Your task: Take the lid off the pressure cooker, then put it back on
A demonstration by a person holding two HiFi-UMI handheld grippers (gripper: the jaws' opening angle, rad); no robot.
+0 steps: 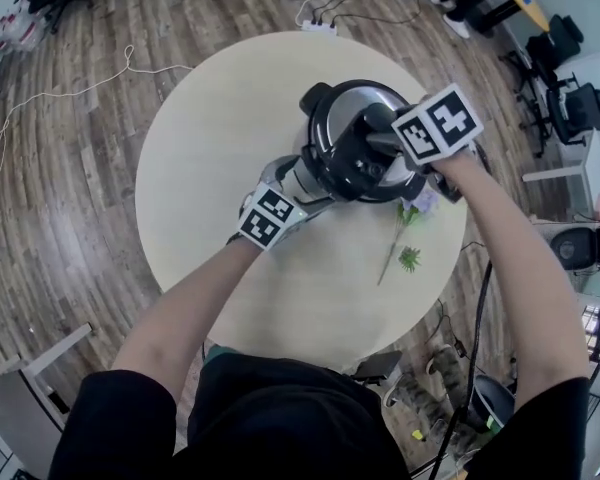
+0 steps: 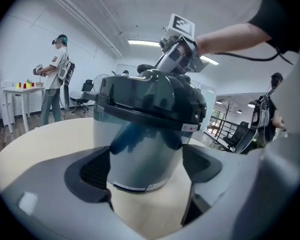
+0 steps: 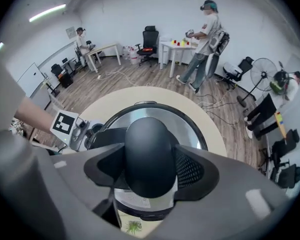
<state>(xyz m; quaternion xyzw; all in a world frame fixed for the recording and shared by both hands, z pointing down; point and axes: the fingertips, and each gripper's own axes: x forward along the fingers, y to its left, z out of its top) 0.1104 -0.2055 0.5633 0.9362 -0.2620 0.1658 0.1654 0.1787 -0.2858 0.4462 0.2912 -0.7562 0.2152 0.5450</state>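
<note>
On a round worktop (image 1: 210,168), the left gripper (image 2: 146,171) clasps the pressure cooker (image 2: 145,134) steady while the right gripper (image 3: 150,169) clamps the lid (image 3: 190,121) by its knob (image 3: 150,149), seemingly to turn it.

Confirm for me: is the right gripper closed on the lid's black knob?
Yes, in the right gripper view the right gripper has both pads pressed against the sides of the black knob.

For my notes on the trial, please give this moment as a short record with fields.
lid: on the cooker
table: round, cooker stands on it
right gripper: jaws closed on the lid's black knob
left gripper: jaws either side of the cooker's body; contact unclear
also: green sprig on the table beside the cooker
</note>
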